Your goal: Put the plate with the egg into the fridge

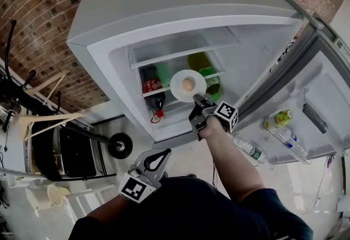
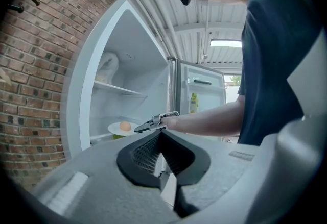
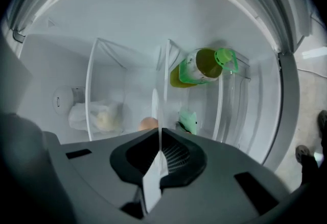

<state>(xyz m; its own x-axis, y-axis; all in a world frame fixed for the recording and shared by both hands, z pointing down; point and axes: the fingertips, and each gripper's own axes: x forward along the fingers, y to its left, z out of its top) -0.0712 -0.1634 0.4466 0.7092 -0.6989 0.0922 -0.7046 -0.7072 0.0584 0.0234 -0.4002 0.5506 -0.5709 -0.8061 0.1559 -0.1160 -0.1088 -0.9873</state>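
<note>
Head view: nearest the lens, the left tongs (image 1: 155, 161) hang low beside the person's dark shirt (image 1: 186, 206), tips together and empty, well apart from the work. Further out, the right tongs (image 1: 197, 100) are clenched on the near rim of the round white plate (image 1: 179, 91), which carries 1 brown egg (image 1: 187, 84). The plate is at the mouth of the open white fridge (image 1: 164, 15), over the shelf zone with a red cola can (image 1: 151, 86) and a green bottle (image 1: 212, 89). I cannot tell whether it rests on anything.

Left gripper view: the left pads meet with nothing between them. Beyond them the plate looks level inside the fridge, with the egg near its middle.

Right gripper view: the right pads pinch the plate's thin rim, seen edge-on, with the egg just past it. Deeper in are a green-lidded jar (image 3: 202, 67) of yellowish liquid and a white plastic bag (image 3: 97, 116).

A rim pinch probably lets the plate sag, and the egg looks free to roll. So carry the plate level and slowly, and pick a bare patch of shelf clear of the can and bottle. Lower it until the base bears fully, and only then release, drawing straight back without dragging the rim.
</note>
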